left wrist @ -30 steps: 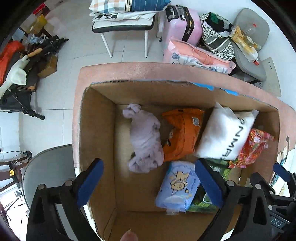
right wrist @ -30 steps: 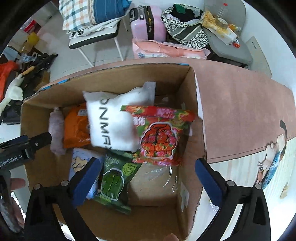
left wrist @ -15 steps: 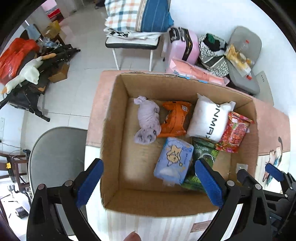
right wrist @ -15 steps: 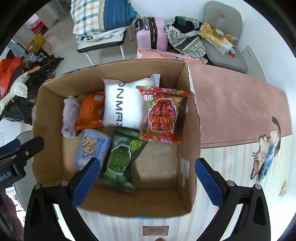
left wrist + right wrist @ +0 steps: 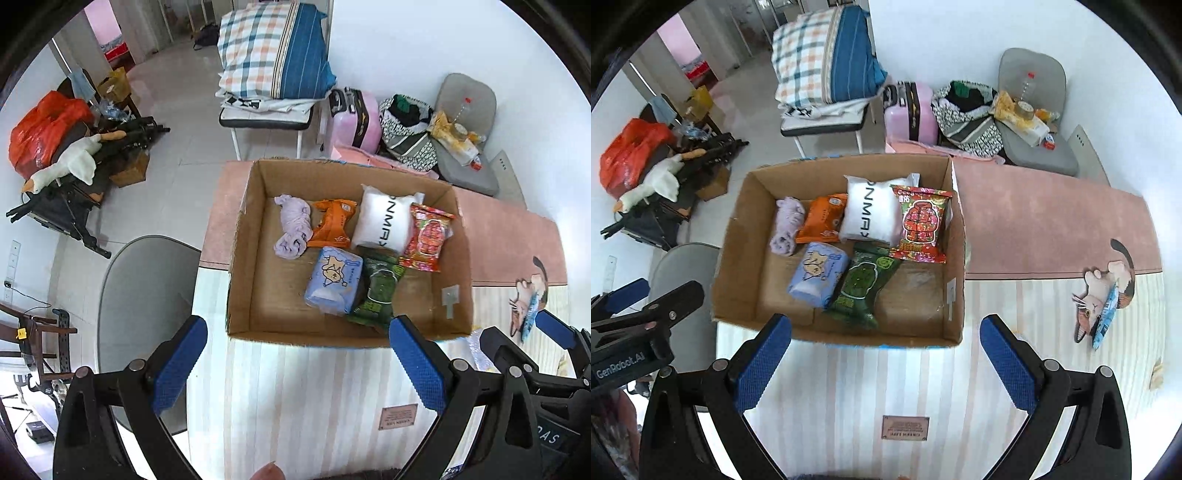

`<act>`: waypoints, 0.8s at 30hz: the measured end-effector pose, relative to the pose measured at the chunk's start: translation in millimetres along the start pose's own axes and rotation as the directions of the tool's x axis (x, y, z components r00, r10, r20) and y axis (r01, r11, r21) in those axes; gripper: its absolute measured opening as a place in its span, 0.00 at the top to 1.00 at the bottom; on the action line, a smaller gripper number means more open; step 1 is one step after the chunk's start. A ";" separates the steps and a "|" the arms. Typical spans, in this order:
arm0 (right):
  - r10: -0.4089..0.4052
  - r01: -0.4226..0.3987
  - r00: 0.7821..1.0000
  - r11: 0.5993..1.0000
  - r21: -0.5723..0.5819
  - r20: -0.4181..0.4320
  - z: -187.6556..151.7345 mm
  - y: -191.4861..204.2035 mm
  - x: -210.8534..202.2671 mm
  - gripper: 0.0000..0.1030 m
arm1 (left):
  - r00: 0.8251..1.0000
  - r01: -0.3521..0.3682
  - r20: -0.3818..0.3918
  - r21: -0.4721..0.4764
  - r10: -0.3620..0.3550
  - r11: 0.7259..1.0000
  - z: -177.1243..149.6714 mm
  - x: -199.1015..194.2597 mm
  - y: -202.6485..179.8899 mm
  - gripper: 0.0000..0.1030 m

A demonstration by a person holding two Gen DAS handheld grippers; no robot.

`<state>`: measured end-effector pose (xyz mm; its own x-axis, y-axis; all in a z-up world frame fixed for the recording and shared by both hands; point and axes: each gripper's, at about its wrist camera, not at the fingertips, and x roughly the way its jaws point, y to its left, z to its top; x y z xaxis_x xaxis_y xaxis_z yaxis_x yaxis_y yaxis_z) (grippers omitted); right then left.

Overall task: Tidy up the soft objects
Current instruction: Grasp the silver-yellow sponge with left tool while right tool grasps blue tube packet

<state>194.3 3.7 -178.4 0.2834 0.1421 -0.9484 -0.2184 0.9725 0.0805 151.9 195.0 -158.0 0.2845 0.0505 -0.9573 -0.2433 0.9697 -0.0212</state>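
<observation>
Both jaws stood wide apart and empty: left gripper and right gripper hung above the mat, near the box. Six soft packs lay inside. Any regrasp risked snagging the box's front wall, or crushing the green pack.
</observation>
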 end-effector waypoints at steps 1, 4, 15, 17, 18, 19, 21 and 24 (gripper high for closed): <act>0.001 -0.001 1.000 1.000 -0.005 0.011 -3.0 0.0 -7.3 0.00 | 1.000 -0.001 0.010 0.000 0.001 1.000 -2.0 -5.6 -1.0 0.02; 0.031 -0.031 0.999 1.000 -0.005 0.030 -9.4 -1.3 -22.8 0.00 | 1.000 0.007 0.024 -0.007 -0.007 1.000 -6.6 -18.7 -4.4 0.02; 0.090 -0.089 0.996 0.983 0.162 -0.002 -37.2 -93.0 -30.5 0.00 | 1.000 0.005 0.018 0.117 -0.007 0.993 -17.1 -19.8 -88.7 0.02; 0.057 -0.048 0.998 0.973 0.225 -0.035 -49.9 -133.0 -24.0 0.00 | 0.998 0.057 -0.046 0.147 -0.051 0.987 -21.7 -3.4 -119.7 0.02; 0.042 -0.026 0.998 0.966 0.259 -0.056 -57.4 -154.4 -20.1 0.00 | 0.993 0.091 -0.091 0.160 -0.077 0.983 -25.0 8.0 -137.8 0.02; 0.028 -0.002 0.996 0.951 0.310 -0.079 -66.8 -183.4 -14.8 0.00 | 0.985 0.120 -0.140 0.173 -0.096 0.978 -29.5 21.3 -159.1 0.02; 0.014 0.025 0.995 0.930 0.368 -0.103 -77.1 -221.7 -7.9 0.00 | 0.964 0.180 -0.227 0.193 -0.135 0.965 -38.7 46.4 -197.7 0.02; -0.016 0.080 0.990 0.885 0.458 -0.141 -93.6 -288.0 6.3 0.00 | 0.923 0.245 -0.349 0.209 -0.162 0.947 -53.9 88.3 -255.0 0.02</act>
<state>171.6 -292.8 -236.3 0.1520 0.0986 -0.9835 0.2571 0.9568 0.1356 189.1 -60.7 -252.7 -0.0220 -0.1939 -0.9808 0.0333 0.9803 -0.1946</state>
